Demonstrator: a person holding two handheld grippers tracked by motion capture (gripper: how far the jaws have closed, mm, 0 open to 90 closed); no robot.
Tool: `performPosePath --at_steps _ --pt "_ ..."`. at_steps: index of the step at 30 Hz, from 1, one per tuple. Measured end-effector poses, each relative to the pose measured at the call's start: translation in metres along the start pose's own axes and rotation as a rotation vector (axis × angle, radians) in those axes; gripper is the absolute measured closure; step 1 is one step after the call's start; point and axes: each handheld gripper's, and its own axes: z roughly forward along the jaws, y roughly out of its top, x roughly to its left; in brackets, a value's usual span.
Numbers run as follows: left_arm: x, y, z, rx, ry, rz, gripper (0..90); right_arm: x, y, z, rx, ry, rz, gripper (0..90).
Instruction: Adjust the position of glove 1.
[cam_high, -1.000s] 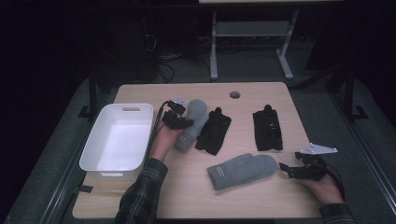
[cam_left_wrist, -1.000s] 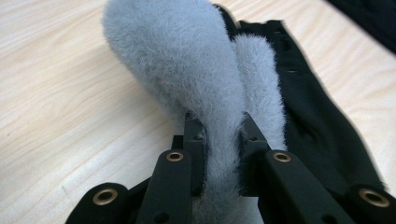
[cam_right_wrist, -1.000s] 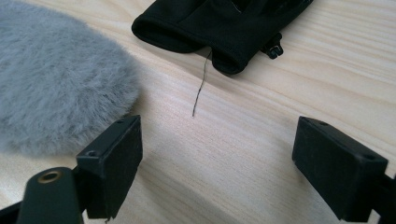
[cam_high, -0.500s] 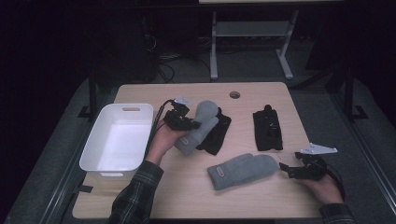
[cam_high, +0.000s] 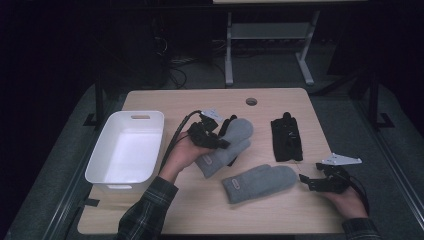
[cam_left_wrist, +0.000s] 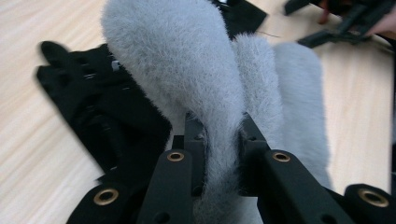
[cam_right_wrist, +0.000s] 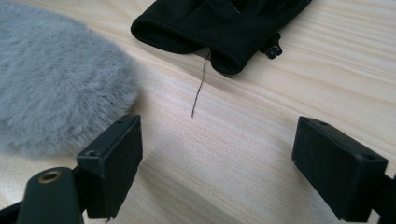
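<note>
At a wooden table (cam_high: 165, 215), the left gripper (cam_high: 214, 141) pinches the fuzzy edge of a grey mitten (cam_left_wrist: 196, 84), jaws clamped tight on it, right of the white bin (cam_high: 125, 150) and over a black glove (cam_left_wrist: 93, 112). Farther right of the bin lie a second grey mitten (cam_high: 257, 181) and another black glove (cam_high: 286, 140); beyond them the right gripper (cam_high: 312, 183) rests wide open, holding nothing
</note>
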Motion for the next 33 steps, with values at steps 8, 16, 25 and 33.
performPosePath --at_steps 8,16,25,33 --pt "-0.027 0.012 0.014 0.034 -0.074 0.074 78.1 0.000 0.000 0.000 -0.001 0.001 0.001 16.0" --pt "-0.048 0.022 0.038 0.080 -0.182 0.149 78.0 0.000 0.000 0.000 -0.001 0.002 0.004 16.0" --pt "-0.063 0.029 0.068 0.142 -0.254 0.206 77.9 0.000 0.000 0.000 -0.001 0.004 0.007 16.0" --pt "-0.066 0.028 0.091 0.198 -0.280 0.230 77.5 0.000 0.000 0.000 -0.002 0.005 0.008 16.0"
